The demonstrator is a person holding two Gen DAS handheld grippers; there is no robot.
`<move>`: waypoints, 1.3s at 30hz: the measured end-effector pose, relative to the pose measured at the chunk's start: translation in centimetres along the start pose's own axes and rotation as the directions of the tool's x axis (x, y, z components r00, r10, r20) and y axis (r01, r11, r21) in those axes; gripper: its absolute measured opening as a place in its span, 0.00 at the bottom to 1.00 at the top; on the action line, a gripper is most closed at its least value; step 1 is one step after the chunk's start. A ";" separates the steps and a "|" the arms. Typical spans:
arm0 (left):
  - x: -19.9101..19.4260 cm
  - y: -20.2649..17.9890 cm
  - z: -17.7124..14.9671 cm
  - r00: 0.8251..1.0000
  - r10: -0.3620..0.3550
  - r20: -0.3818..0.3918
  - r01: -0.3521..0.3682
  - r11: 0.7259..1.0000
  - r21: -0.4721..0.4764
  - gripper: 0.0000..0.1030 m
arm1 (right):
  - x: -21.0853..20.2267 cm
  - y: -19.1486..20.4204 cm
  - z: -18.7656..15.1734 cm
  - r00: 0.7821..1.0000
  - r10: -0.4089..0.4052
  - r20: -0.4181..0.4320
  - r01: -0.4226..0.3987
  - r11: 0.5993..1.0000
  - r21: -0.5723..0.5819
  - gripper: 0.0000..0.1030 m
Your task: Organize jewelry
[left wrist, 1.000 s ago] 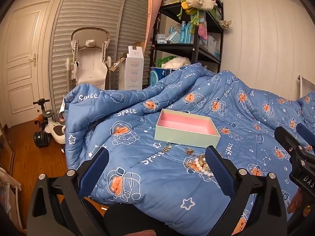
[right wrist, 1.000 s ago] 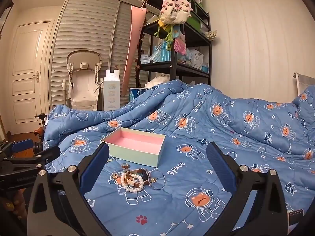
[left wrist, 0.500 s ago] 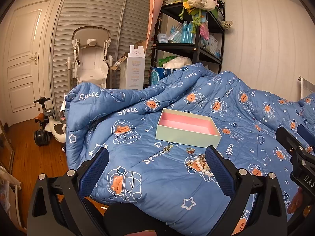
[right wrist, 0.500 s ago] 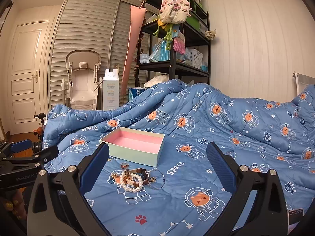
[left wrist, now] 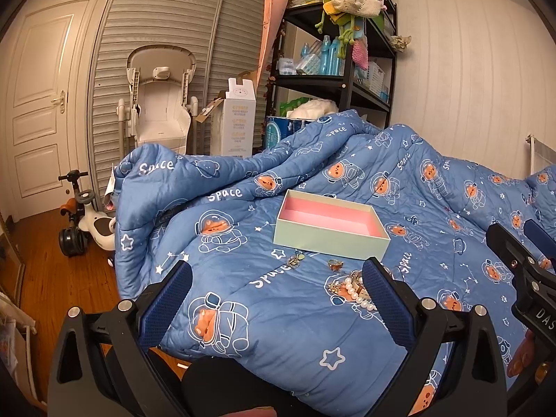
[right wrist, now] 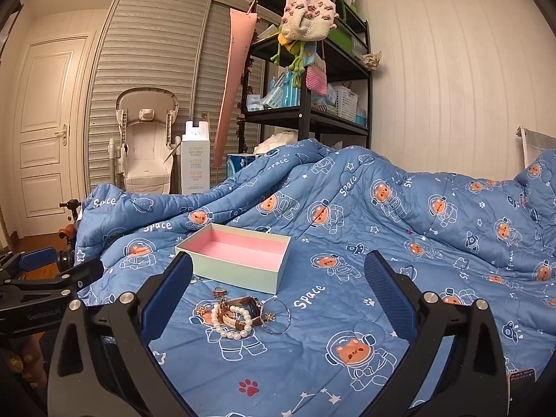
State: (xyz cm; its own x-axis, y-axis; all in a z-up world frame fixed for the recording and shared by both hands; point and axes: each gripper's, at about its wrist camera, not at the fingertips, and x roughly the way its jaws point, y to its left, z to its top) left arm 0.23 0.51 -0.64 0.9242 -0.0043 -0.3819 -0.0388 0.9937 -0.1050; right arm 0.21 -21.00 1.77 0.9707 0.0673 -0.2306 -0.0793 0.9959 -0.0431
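Note:
A pale green box with a pink inside (left wrist: 330,229) (right wrist: 239,260) lies open and empty on the blue quilt. In front of it lies a jewelry pile: a pearl bracelet (right wrist: 231,323) (left wrist: 358,295), a watch (right wrist: 246,307), a thin hoop (right wrist: 276,316), a ring (right wrist: 219,291) (left wrist: 335,263) and a small charm (left wrist: 294,260). My left gripper (left wrist: 274,299) is open and empty, short of the pile and to its left. My right gripper (right wrist: 278,295) is open and empty, with the pile between its fingers and farther off.
The blue space-print quilt (right wrist: 399,229) covers the bed and bunches up behind the box. A black shelf unit (right wrist: 305,104) stands at the back. A high chair (left wrist: 160,104), a white carton (left wrist: 239,121) and a ride-on toy (left wrist: 87,219) stand on the wood floor at left.
Both grippers have drifted slightly; the view of the box and pile shifts a little. Nothing was taken hold of.

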 end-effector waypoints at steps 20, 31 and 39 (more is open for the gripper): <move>0.3 -0.4 -0.4 1.000 -0.003 -0.005 0.003 1.000 0.005 0.94 | 0.1 -0.2 -0.1 1.000 -0.007 -0.002 0.007 1.000 0.004 0.95; 0.3 -0.4 -0.4 1.000 -0.005 -0.008 0.005 1.000 0.007 0.94 | 0.3 -0.1 -0.2 1.000 -0.007 -0.012 0.008 1.000 0.004 0.95; 0.2 -0.3 -0.3 1.000 -0.005 -0.004 0.005 1.000 0.009 0.94 | 0.2 -0.1 -0.1 1.000 -0.011 -0.013 0.011 1.000 0.010 0.95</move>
State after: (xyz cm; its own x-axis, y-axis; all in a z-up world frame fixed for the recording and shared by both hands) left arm 0.32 0.15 -0.95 0.9227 -0.0093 -0.3854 -0.0313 0.9946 -0.0989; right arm 0.39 -21.12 1.60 0.9684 0.0557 -0.2431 -0.0665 0.9971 -0.0362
